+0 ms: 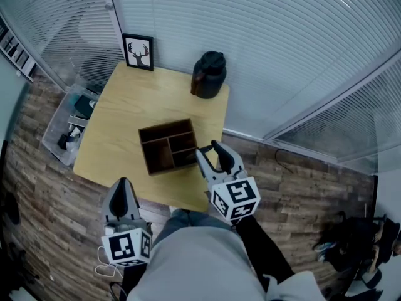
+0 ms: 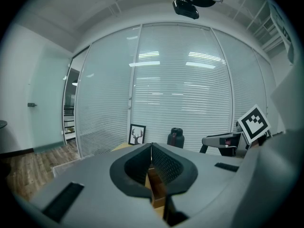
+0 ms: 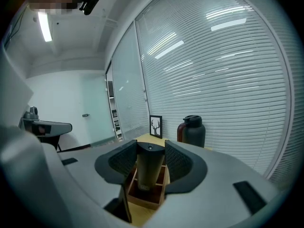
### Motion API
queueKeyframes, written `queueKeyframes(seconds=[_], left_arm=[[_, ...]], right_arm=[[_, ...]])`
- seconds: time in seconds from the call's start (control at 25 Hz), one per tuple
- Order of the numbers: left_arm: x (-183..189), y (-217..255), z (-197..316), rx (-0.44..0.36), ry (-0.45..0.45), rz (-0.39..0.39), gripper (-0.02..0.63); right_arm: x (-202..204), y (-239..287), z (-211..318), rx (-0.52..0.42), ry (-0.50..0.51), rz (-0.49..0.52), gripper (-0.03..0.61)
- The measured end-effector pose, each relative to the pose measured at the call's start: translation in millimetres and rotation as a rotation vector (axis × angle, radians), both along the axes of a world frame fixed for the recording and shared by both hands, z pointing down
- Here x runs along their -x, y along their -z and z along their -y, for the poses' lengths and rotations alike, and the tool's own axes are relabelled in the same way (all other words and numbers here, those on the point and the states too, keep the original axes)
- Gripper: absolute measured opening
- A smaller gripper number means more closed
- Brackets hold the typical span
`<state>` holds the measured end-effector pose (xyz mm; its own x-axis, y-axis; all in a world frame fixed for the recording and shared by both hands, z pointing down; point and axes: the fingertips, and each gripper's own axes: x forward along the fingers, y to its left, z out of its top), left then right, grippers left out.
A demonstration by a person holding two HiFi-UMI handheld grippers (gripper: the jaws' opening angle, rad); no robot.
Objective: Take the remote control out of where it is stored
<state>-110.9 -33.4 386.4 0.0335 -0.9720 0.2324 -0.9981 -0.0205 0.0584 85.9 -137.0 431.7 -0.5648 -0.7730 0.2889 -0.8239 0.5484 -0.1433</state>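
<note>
The dark remote control (image 3: 149,167) stands upright between the pads of my right gripper (image 3: 150,161), which is shut on it. It hangs just above the near right part of the brown wooden organizer box (image 3: 145,195). In the head view the remote (image 1: 220,155) sticks out of the right gripper (image 1: 213,153) at the box's (image 1: 166,147) right edge. My left gripper (image 1: 122,192) hovers off the table's near edge, away from the box. Its jaws (image 2: 151,148) meet at the tips with nothing between them.
The box sits on a square light wooden table (image 1: 119,130). A dark jug (image 1: 208,74) and a framed deer picture (image 1: 138,51) stand along the far edge by the blinds. A clear plastic bin (image 1: 67,125) with clutter sits on the floor at the left.
</note>
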Motion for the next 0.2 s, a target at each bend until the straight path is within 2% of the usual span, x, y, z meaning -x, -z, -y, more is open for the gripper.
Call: queueKeyframes(seconds=[0.2], left_arm=[[-0.1, 1.0, 2.0, 0.0, -0.001, 0.0, 0.009]], right_arm=[[0.7, -2.2, 1.0, 0.006, 0.001, -0.001, 0.184]])
